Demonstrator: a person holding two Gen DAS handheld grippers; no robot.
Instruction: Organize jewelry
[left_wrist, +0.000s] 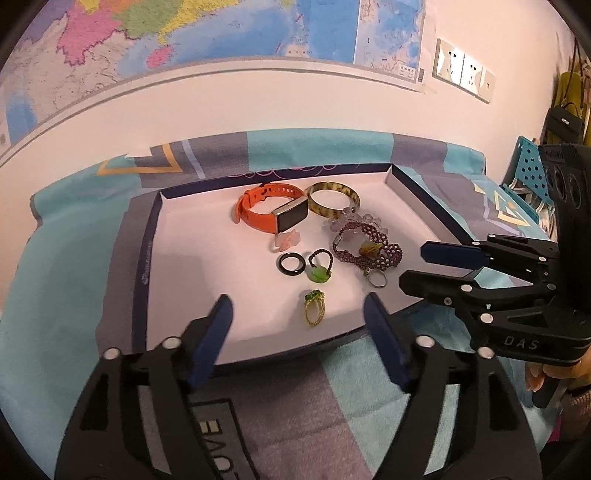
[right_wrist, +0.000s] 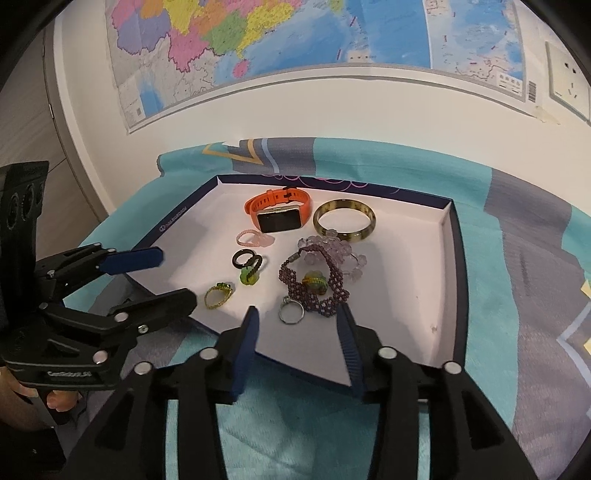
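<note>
**Jewelry spread in the shallow box lid**

In the white-lined tray (left_wrist: 177, 266) on the blanket-covered desk (left_wrist: 74, 258) we see the jewelry: an orange smartwatch (left_wrist: 275, 210) and a tortoiseshell bangle (left_wrist: 333, 199) toward the far edge, a purple beaded bracelet (left_wrist: 369, 247) right of centre, a black ring (left_wrist: 291, 264) beside a green-stone ring (left_wrist: 320, 266), a silver ring (left_wrist: 376, 278) and a gold ring with green stones (left_wrist: 314, 306) nearest the near edge. We hold the left gripper (left_wrist: 299, 328) at the near edge, jaws wide apart and empty. The right gripper (right_wrist: 299, 325) sits likewise, jaws open, holding nothing. A map (right_wrist: 295, 44) hangs on the wall behind.
</note>
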